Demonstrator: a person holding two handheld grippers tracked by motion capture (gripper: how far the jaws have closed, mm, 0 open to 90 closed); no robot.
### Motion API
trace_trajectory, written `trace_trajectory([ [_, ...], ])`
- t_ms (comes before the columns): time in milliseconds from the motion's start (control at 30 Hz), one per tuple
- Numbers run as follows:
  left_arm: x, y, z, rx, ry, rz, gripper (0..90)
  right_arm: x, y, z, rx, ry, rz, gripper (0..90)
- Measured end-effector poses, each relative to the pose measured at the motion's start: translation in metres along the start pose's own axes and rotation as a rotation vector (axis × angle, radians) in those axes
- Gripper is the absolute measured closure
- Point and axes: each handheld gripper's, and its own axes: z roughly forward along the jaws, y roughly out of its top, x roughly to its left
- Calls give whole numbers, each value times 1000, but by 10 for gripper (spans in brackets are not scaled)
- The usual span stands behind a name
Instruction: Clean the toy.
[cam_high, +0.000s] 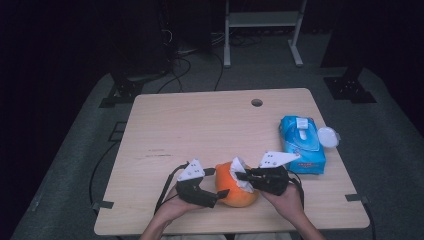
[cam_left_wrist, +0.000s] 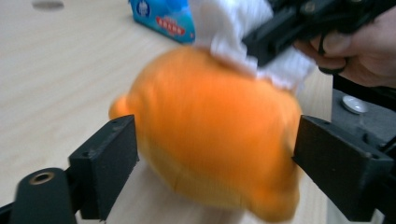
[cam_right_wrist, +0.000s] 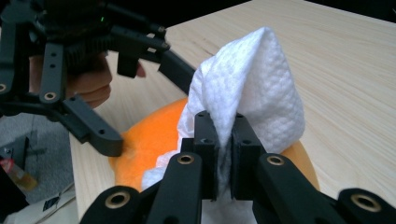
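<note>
So the right tool has its jaws pinched tight on a white wipe, and the wipe is pressed onto the top of the orange plush toy. The left tool has its jaws clamped on the toy's two sides, pinning it on the surface near the front edge. Looks to me like we're mid-wipe: one tool steadies, the other scrubs. Next move probably calls for dragging the wipe across the toy's top while the left grip stays firm, since the plush is squishy and could roll or squirm out.

Views differ a bit. The right gripper view shows the pinch on the wipe really clearly, fabric wedged between the pads. The left gripper view shows both jaws touching the toy's sides. The high view gives the layout: a blue wipes pack sits beyond the toy to its right, with a small round white lid just beside the pack.
</note>
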Motion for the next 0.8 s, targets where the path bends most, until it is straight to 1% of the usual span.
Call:
trace_trajectory([
  [33, 1, -1, 1, 8, -8, -7, 132, -2, 1, -3, 1, -21, -4, 829],
  [67, 2, -4, 5, 16, -29, -31, 134, -3, 2, -4, 2, -29, -8, 829],
  [100, 2, -4, 5, 16, -29, -31, 154, -3, 2, -4, 2, -29, -8, 829],
  [133, 2, -4, 7, 14, -46, -39, 182, -3, 1, -5, -3, -25, -1, 828],
  [167, -1, -3, 10, 13, -30, -20, 196, -2, 2, -5, -4, -26, 0, 828],
  [200, -1, -3, 10, 13, -30, -20, 220, -2, 2, -5, -4, -26, 0, 828],
  [233, -2, -2, 10, 11, -22, -14, 242, 3, 4, -6, -17, -19, -11, 828],
  [267, -3, -2, 10, 8, -15, -6, 242, 3, 4, -6, -17, -19, -11, 828],
  [300, -5, -2, 10, 4, -8, 7, 266, 14, 9, -4, -28, 32, -47, 828],
  [333, -6, -1, 9, 6, -7, 12, 268, 19, 10, -2, -20, 42, -64, 828],
  [367, -7, -1, 10, 8, -4, 24, 268, 26, 12, 2, -2, 42, -95, 828],
  [400, -9, 0, 10, 19, 4, 47, 268, 26, 12, 2, -2, 42, -95, 828],
  [433, -11, 0, 11, 29, 15, 73, 271, 31, 14, 6, 18, 37, -121, 828],
  [467, -13, -1, 10, 27, 17, 78, 275, 31, 15, 8, 31, 31, -118, 829],
  [500, -13, -1, 10, 27, 17, 78, 279, 31, 15, 8, 31, 31, -118, 829],
  [533, -13, -2, 11, 25, 17, 89, 281, 25, 16, 5, 21, 10, -102, 828],
  [600, -15, -2, 11, 25, 18, 104, 281, 17, 17, -2, 11, -28, -84, 827],
  [667, -16, 0, 12, 16, 11, 104, 263, 10, 15, -8, 10, -58, -73, 827],
  [700, -14, 1, 12, 1, -20, 73, 241, 7, 13, -11, 6, -56, -57, 828],
  [733, -14, 1, 12, 1, -20, 73, 215, 5, 11, -12, 2, -50, -50, 829],
  [767, -13, 2, 12, -9, -38, 47, 215, 5, 11, -12, 2, -50, -50, 829],
  [800, -9, 2, 13, -28, -50, -29, 201, 8, 9, -12, 8, -31, -53, 829],
])
